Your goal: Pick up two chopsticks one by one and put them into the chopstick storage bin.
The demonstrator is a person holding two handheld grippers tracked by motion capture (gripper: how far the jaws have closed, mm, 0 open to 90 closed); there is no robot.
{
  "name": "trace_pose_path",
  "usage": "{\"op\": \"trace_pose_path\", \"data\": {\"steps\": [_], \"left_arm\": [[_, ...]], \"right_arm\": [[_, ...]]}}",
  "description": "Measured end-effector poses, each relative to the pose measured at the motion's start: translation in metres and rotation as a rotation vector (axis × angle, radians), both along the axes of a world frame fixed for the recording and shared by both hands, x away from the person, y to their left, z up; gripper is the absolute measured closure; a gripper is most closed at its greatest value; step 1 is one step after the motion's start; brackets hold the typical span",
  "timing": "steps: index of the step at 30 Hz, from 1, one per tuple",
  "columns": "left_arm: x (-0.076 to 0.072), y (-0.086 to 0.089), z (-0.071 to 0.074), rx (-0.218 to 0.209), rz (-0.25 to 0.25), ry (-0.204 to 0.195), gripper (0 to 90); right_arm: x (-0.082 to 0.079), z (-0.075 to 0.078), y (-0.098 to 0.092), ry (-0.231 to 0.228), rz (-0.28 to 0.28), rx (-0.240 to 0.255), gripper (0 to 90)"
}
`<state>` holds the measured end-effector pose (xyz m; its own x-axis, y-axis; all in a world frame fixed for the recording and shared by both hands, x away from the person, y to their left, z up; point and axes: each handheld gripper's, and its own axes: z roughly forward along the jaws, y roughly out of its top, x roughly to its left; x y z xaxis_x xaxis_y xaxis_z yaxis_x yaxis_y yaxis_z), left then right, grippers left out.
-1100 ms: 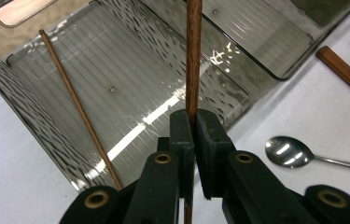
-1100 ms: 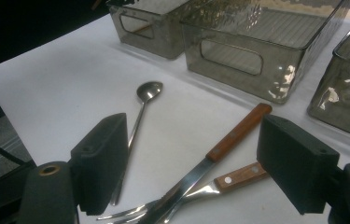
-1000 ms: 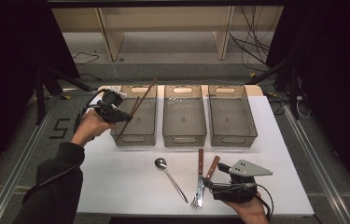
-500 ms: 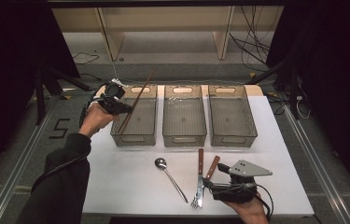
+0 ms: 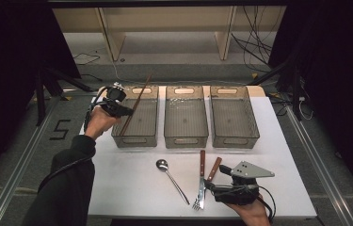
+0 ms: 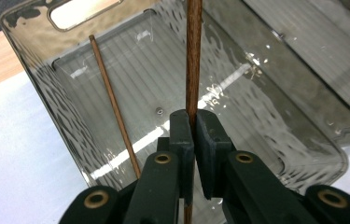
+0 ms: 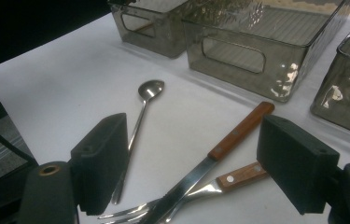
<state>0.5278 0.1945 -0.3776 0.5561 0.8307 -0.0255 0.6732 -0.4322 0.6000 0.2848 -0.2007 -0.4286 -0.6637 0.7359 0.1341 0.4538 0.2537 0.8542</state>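
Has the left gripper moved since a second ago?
Yes. The left gripper, shut on a chopstick, has shifted toward the left bin's near end.

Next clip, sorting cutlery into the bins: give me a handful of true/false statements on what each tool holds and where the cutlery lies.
1. The left tool is shut on a wooden chopstick. True.
2. A second chopstick already lies in the left bin. True.
3. The right tool grips the spoon. False: its jaws stand open above the knife and fork, clamping nothing.
4. The spoon lies in the middle bin. False: it lies on the white table, in front of the bins.
5. Knife and fork lie on the table, crossing each other. True.
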Motion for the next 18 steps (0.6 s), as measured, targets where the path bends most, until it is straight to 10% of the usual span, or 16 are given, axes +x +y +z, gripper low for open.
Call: {"op": "trace_pose_path", "data": {"steps": [15, 18], "left_arm": [[0.004, 0.0, -0.012, -0.012, 0.05, 0.035, 83.8], [0.004, 0.0, -0.012, -0.023, 0.075, 0.029, 70.5]], "right_arm": [[0.0, 0.0, 0.0, 0.001, 0.001, 0.002, 25.8], [0.0, 0.0, 0.0, 0.001, 0.001, 0.002, 25.7]]}}
